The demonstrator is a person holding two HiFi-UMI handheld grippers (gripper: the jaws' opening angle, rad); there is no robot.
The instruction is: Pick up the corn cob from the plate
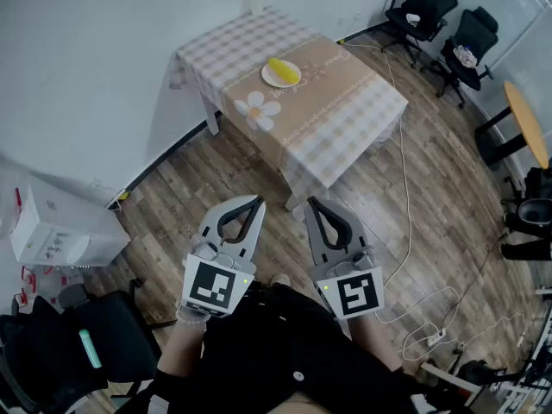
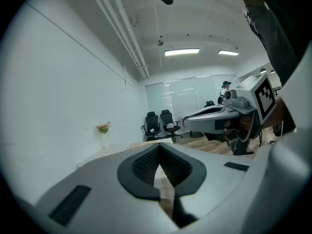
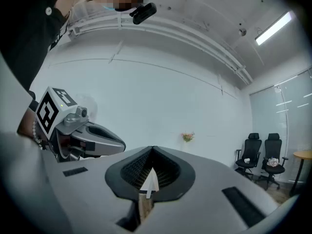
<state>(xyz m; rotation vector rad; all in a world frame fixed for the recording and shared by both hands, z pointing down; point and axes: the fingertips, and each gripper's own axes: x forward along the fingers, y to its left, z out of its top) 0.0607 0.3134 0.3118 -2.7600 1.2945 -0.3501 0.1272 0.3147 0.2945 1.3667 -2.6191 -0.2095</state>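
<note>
A yellow corn cob point(image 1: 283, 70) lies on a white plate point(image 1: 271, 79) on a table with a checked cloth point(image 1: 345, 110), far ahead in the head view. My left gripper point(image 1: 257, 200) and right gripper point(image 1: 311, 202) are held side by side close to my body, well short of the table, both shut with nothing between the jaws. The left gripper view shows its tips point(image 2: 158, 146) meeting, with the right gripper at its right. In the right gripper view the tips point(image 3: 152, 149) meet too; the cob shows in neither gripper view.
Wooden floor lies between me and the table. Black office chairs point(image 1: 427, 7) stand at the far right, a round wooden table point(image 1: 526, 119) at the right edge. A white cable point(image 1: 404, 188) runs over the floor. A white box point(image 1: 52, 231) and a dark chair point(image 1: 78, 343) sit left.
</note>
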